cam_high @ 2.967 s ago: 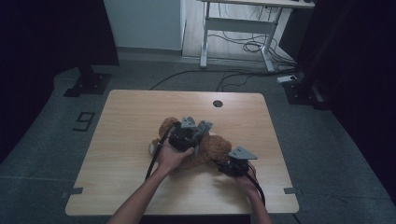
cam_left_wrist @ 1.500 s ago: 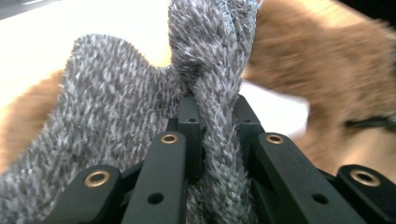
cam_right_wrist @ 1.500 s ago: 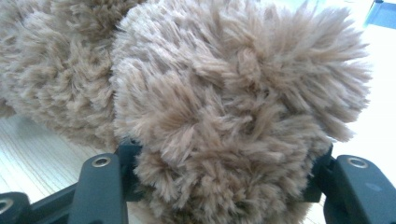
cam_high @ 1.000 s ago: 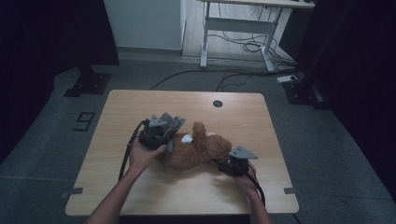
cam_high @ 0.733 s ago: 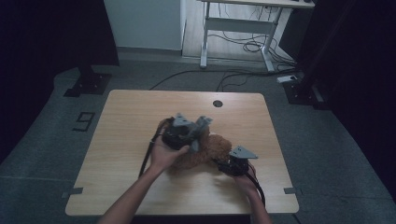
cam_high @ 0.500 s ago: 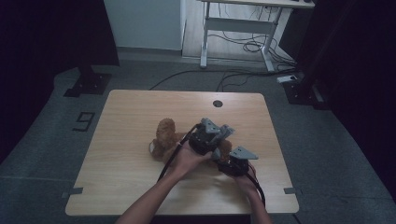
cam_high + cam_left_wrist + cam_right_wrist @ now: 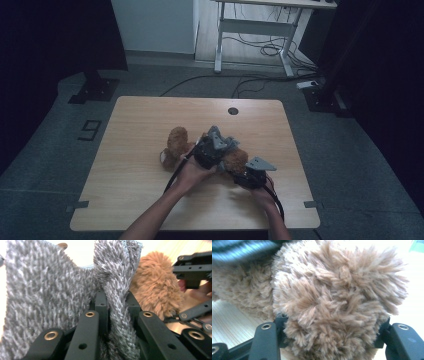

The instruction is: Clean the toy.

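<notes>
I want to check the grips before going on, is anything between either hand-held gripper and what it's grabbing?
Nothing visible. The left hand-held gripper is already pinched on a fold of the grey fuzzy cloth, and the right hand-held gripper is clamped around part of the brown plush toy.

The left forearm comes in from six o'clock and slants toward one o'clock, its hand wrapped round the left gripper, whose jaws are pinched tight on grey cloth. At four o'clock of it, the right gripper sits low, jaws clamped half-wide on the brown plush toy.
</notes>
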